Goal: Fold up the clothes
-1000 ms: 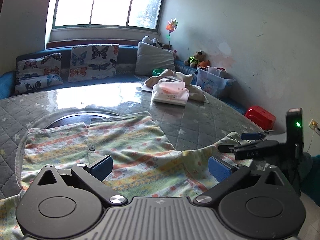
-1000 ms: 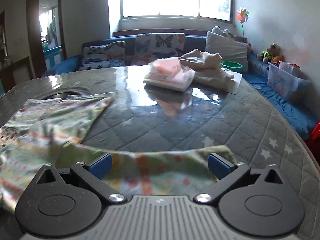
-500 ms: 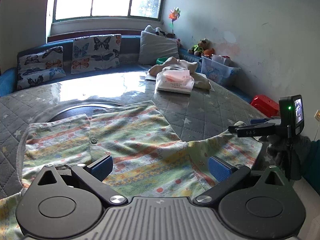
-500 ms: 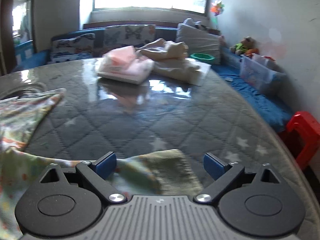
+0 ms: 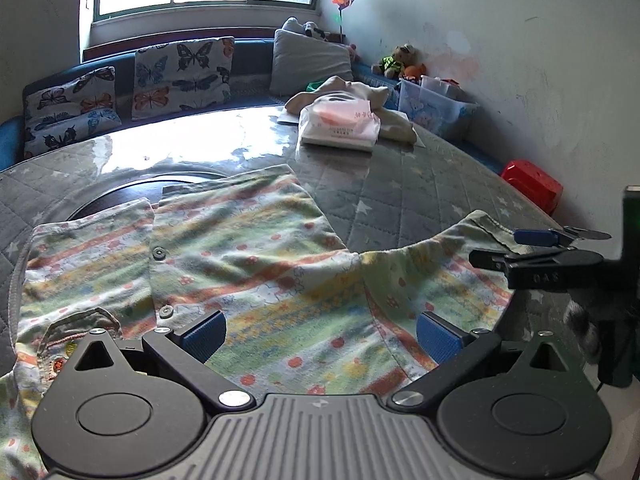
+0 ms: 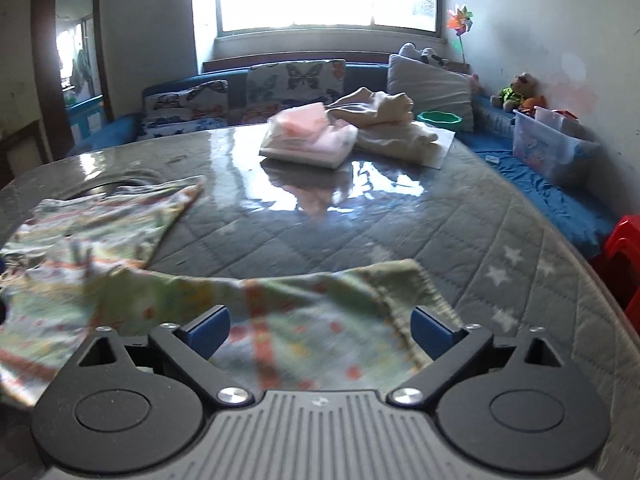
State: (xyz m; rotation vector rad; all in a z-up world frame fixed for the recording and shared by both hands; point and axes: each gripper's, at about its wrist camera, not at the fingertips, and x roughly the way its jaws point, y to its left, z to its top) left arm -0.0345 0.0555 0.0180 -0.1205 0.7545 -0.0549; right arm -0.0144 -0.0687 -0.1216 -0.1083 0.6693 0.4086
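Striped, printed cotton identifies the shirt (image 5: pixel 256 264), which is spread flat on the quilted grey tabletop (image 5: pixel 404 196). The left claw (image 5: pixel 320 332) is held wide open above the shirt body. The right claw (image 6: pixel 320 330) is likewise wide open over the sleeve (image 6: pixel 320 312); nothing is gripped.

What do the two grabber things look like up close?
Both look alike. The left gripper has a black body with two round discs, silver screws, a ribbed grey middle plate and blue ridged fingertips. The right gripper matches it, with blue pads too. Seen from the left one, its side has a small black box with a green light.
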